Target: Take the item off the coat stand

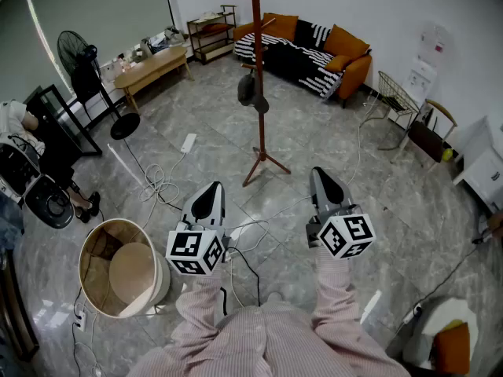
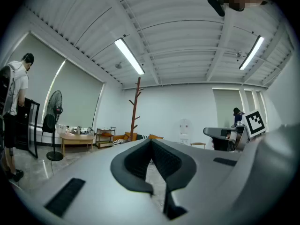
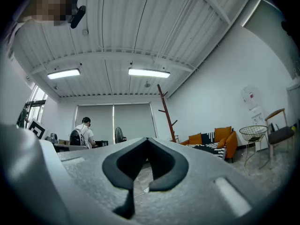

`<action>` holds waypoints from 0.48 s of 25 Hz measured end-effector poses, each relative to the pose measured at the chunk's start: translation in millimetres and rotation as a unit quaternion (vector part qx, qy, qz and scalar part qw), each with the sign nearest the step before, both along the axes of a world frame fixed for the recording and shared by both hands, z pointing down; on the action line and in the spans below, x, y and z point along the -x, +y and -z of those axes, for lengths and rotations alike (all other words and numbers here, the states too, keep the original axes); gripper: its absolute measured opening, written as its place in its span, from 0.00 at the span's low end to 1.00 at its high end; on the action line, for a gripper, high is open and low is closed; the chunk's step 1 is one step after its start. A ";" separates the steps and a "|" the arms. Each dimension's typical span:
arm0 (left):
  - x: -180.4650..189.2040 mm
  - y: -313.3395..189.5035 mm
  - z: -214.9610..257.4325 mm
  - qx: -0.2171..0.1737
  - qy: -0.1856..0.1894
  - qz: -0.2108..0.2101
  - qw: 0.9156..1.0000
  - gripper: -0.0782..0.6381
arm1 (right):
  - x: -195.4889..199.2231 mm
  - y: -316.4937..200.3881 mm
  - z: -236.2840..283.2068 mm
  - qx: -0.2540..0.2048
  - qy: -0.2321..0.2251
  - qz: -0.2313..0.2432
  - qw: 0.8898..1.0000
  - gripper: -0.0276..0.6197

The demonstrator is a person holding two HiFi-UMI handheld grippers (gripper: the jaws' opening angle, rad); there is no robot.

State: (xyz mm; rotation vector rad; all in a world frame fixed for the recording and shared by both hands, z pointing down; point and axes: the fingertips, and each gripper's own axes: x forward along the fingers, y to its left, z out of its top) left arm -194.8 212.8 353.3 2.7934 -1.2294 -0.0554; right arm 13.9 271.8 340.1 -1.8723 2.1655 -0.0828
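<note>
**Head view.** The task is judged not yet begun. The coat stand [image 1: 255,69] is seen upright on the tiled floor, in the upper middle of the frame, in front of the sofa [image 1: 314,49]. The item [image 1: 250,91], dark and rounded, hangs on the stand about halfway up its pole; what kind of item it is cannot be told at this size. Both grippers are held well apart from the stand, so the approach, the grip and the lift off the peg are all left to do. The left gripper [image 1: 209,195] and the right gripper [image 1: 324,181] are carried side by side on forearms in striped sleeves, stretched forward from the body. Both are pointed roughly towards the stand's foot. Nothing is carried in either. A round basket [image 1: 88,277] stands on the floor to the left of the left gripper, clear of it.

**Left gripper view.** The jaws are seen pressed together at their tips, with nothing between them. The gripper is held about level. The coat stand [image 2: 136,108] is seen far off, slightly left of the jaw line. The item cannot be made out on it here.

**Right gripper view.** The jaws are likewise closed tip to tip and empty. The coat stand [image 3: 166,111] is seen distant, just right of the jaw line. Much ceiling is in frame, so a slight upward tilt is judged.
</note>
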 end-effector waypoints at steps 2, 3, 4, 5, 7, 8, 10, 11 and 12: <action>-2.6 -1.2 -0.2 0.000 -0.001 0.000 1.000 0.11 | -3.5 -1.0 -0.9 0.000 -0.003 -0.001 1.000 0.05; -4.6 -1.4 -0.3 -0.001 -0.001 0.000 1.000 0.11 | -6.0 -1.1 -1.3 0.000 -0.005 -0.002 1.000 0.05; -7.1 -1.3 -0.4 0.000 -0.002 0.000 1.000 0.11 | -9.2 -0.9 -1.8 0.000 -0.007 -0.002 1.000 0.05; -9.9 -1.1 -0.5 0.000 -0.002 0.001 1.000 0.11 | -12.5 -0.6 -2.3 0.001 -0.010 -0.003 1.000 0.05; -15.4 -1.9 -1.5 0.002 -0.002 0.001 1.000 0.11 | -18.7 -1.0 -3.8 0.002 -0.015 -0.003 1.000 0.05; -17.9 -2.9 -2.2 0.003 -0.001 0.001 1.000 0.11 | -21.2 -1.9 -4.8 0.002 -0.018 -0.002 1.000 0.05; -23.1 -4.8 -4.5 0.006 0.000 0.000 1.000 0.11 | -25.5 -3.9 -7.2 0.002 -0.022 -0.001 1.000 0.05; -25.9 -4.8 -5.9 0.008 0.000 0.000 1.000 0.11 | -27.7 -4.4 -8.9 0.004 -0.024 0.000 1.000 0.05; -29.1 -4.0 -7.5 0.010 0.000 0.000 1.000 0.11 | -30.2 -4.4 -10.9 0.007 -0.025 0.001 1.000 0.05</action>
